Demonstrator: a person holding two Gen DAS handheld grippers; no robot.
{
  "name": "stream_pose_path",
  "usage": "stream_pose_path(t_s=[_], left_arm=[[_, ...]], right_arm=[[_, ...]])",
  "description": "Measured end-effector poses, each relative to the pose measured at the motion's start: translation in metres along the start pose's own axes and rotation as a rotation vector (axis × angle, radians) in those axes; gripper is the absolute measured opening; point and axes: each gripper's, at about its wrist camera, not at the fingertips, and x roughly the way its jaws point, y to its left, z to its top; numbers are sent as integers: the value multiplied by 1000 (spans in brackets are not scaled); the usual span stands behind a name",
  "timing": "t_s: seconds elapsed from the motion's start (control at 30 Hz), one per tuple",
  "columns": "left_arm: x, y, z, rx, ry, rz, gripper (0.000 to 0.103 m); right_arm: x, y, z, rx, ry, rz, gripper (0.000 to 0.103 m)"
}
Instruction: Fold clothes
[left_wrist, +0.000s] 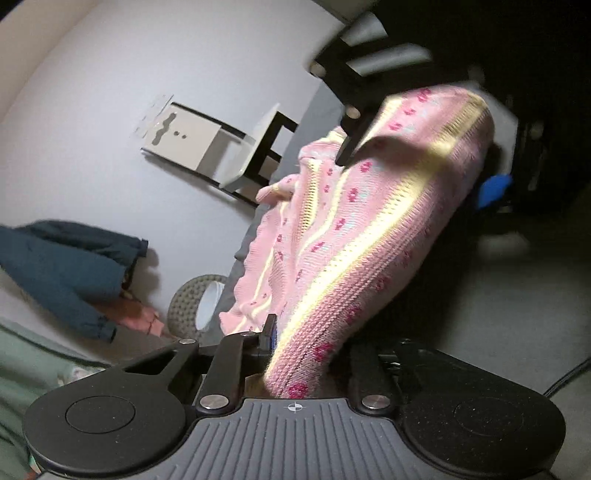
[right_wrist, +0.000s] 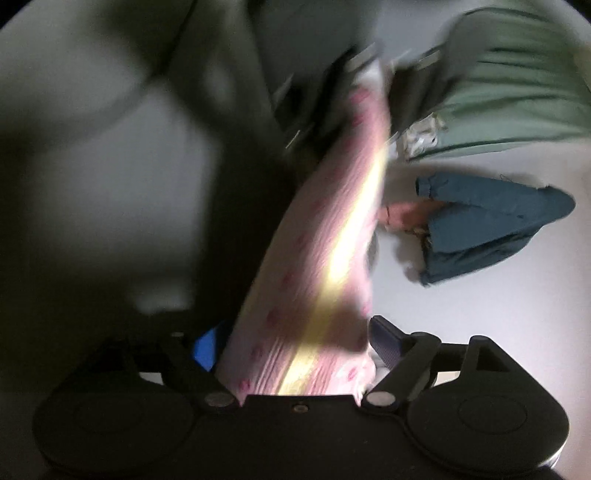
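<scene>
Knit pink sweater (left_wrist: 354, 236) with yellow stripes, taut between left tongs (left_wrist: 306, 369) and right tongs (right_wrist: 295, 365), both clamped on it.

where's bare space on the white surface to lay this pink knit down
The widest bare stretch of the white surface lies below the blue garment, right of the hanging pink knit. A thinner strip runs between the blue garment and the green cloth. It is crowded where a pink item meets the blue garment.

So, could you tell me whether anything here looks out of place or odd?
Nothing looks damaged or spilled. The pink knit garment hangs stretched between the left gripper and right gripper. A blue garment lies crumpled, unfolded, on the white surface.
</scene>
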Motion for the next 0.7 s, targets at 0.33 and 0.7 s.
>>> stream_pose_path(t_s=[0.33,0.7], left_arm=[[-19,18,-25,29,-27,-107,18],[-103,59,-58,-143,-32,-844,18]], right_arm=[[-12,-21,4,-2,47,96,38],[-117,-92,28,169,-4,765,39]])
